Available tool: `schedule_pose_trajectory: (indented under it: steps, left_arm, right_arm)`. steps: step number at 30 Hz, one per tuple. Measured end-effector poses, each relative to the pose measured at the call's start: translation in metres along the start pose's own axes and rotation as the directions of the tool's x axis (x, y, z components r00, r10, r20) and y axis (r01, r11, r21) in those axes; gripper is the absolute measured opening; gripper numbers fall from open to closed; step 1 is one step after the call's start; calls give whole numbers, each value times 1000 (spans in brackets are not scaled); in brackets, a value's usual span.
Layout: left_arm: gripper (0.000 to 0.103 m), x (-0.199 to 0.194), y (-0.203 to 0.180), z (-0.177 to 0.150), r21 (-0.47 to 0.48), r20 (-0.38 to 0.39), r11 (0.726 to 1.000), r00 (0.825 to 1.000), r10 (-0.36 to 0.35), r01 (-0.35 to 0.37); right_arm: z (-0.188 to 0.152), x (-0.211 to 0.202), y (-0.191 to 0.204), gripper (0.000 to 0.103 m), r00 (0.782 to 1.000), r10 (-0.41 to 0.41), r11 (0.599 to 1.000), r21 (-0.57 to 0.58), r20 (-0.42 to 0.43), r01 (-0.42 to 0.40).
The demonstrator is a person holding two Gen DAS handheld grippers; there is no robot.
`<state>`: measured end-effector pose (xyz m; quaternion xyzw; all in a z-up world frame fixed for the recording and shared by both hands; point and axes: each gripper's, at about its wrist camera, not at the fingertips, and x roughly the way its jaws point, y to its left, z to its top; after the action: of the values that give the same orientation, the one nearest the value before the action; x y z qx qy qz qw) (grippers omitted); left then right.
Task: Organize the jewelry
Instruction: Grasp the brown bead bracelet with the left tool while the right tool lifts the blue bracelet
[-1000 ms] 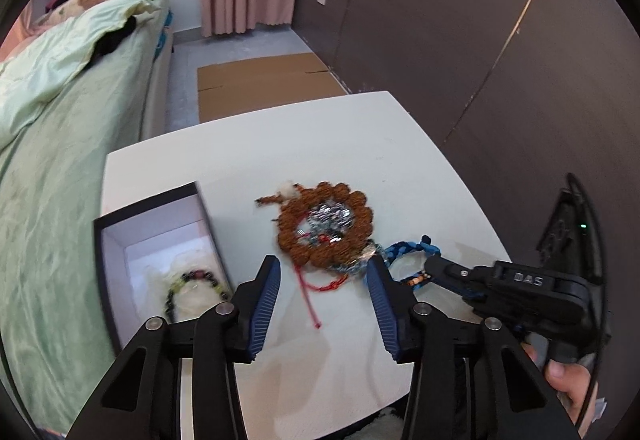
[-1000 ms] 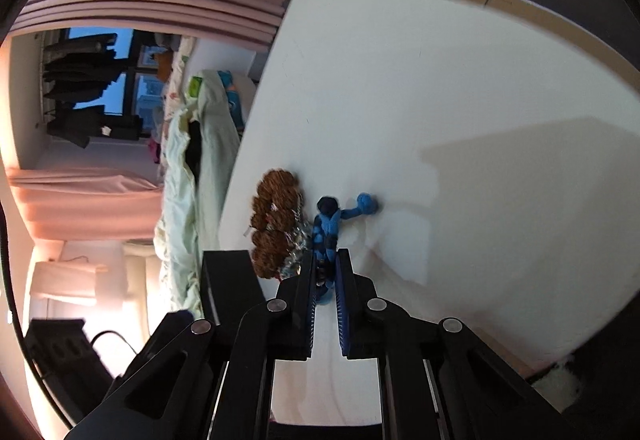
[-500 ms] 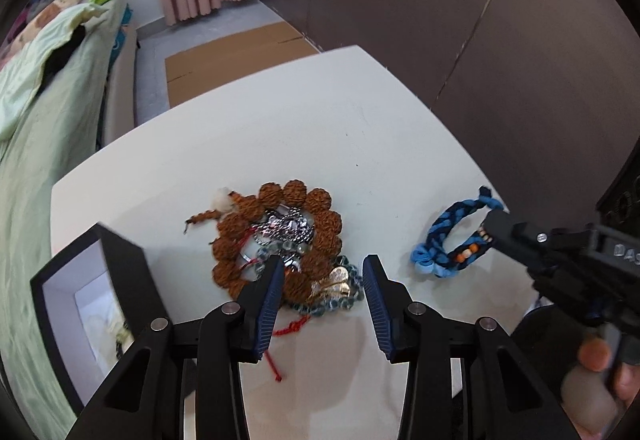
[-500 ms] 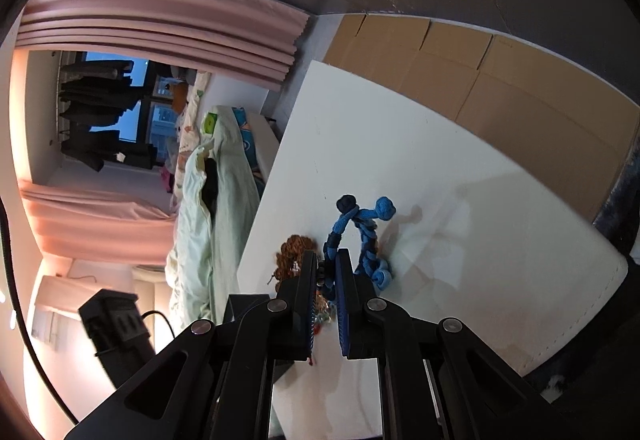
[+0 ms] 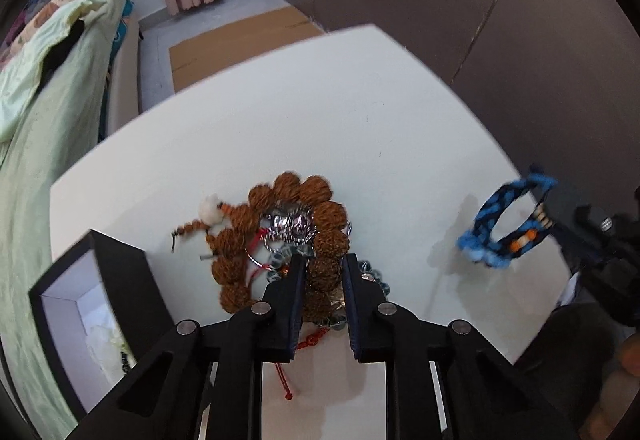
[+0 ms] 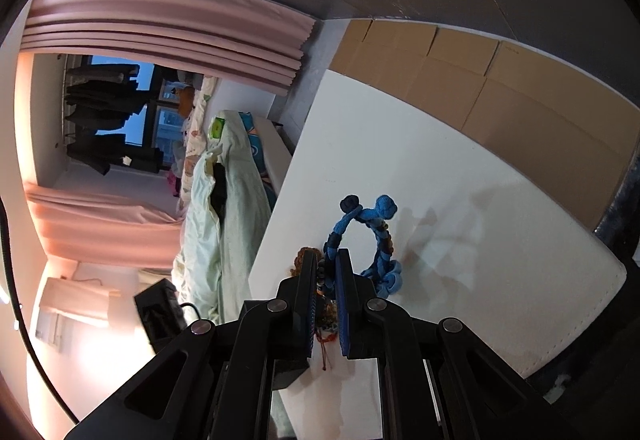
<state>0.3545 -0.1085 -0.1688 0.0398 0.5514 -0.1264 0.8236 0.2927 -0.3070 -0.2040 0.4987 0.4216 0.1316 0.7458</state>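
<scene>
The left gripper (image 5: 322,272) pinched a brown rough-seed bead bracelet (image 5: 320,215); the right gripper (image 6: 323,268), clamping a blue braided cord bracelet (image 6: 374,236), needed slow lifting to avoid snags.

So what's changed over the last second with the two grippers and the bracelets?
The right gripper lifted the blue braided bracelet clear of the pile. The left gripper closed around the brown bead bracelet. The black box stayed put.
</scene>
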Motion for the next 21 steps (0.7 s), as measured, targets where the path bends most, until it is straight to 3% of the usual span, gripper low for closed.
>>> schedule_pose_trajectory:
  steps: [8, 21]
  left_arm:
    - [19, -49, 16, 4, -47, 101, 998, 994, -45, 50]
    - [19, -119, 74, -18, -148, 240, 981, 967, -89, 127]
  right_arm:
    - [-7, 4, 11, 10, 1000, 12, 999, -33, -14, -12]
    - [-39, 38, 62, 10, 984, 155, 972, -165, -93, -169]
